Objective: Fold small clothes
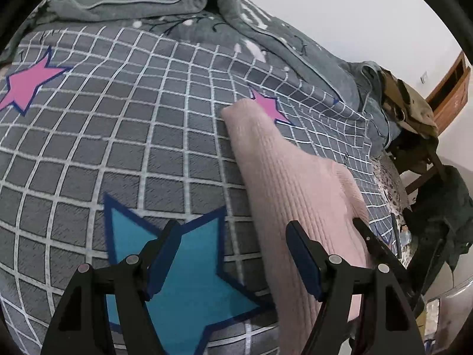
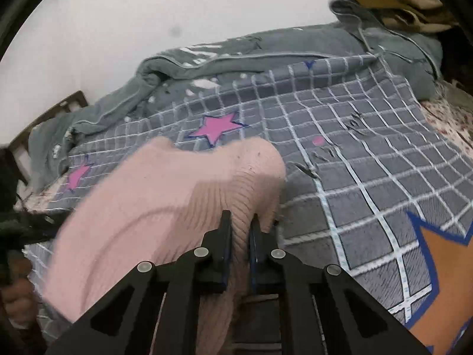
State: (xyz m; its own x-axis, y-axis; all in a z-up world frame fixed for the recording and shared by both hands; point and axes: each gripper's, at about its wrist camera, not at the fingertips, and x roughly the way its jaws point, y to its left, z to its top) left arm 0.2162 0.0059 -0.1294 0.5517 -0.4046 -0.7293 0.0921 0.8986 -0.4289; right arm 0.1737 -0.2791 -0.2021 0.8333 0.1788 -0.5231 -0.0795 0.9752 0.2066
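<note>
2 grippers work over a bed spread with a grey grid-pattern sheet [image 1: 118,136]. Nearest in the right wrist view, the right gripper [image 2: 241,227] has its jaws clenched on a ribbed fold of a pink knit garment [image 2: 153,207]; the fabric is pinched between the 2 black fingers and bulges up just beyond their tips. From there the garment spreads to the left of the picture across the sheet, its far edge blurred.

Nearest in the left wrist view, the left gripper [image 1: 233,230] has its jaws spread wide and released, grasping nothing. Its left finger stands over a blue star [image 1: 189,266] printed on the sheet, and its right finger stands over the long edge of the pink knit garment [image 1: 295,183]; whether that finger touches the knit I cannot tell. The garment runs away from the gripper as a long strip, its far end lying beside a pink star [image 1: 267,105].

Farther back, a rumpled grey quilt [image 1: 133,3] is bunched along the far side of the bed against a white wall [image 1: 340,9]. At the bed's far corner, tan clothing [image 2: 402,3] lies piled on the quilt. No container shows in either view.
</note>
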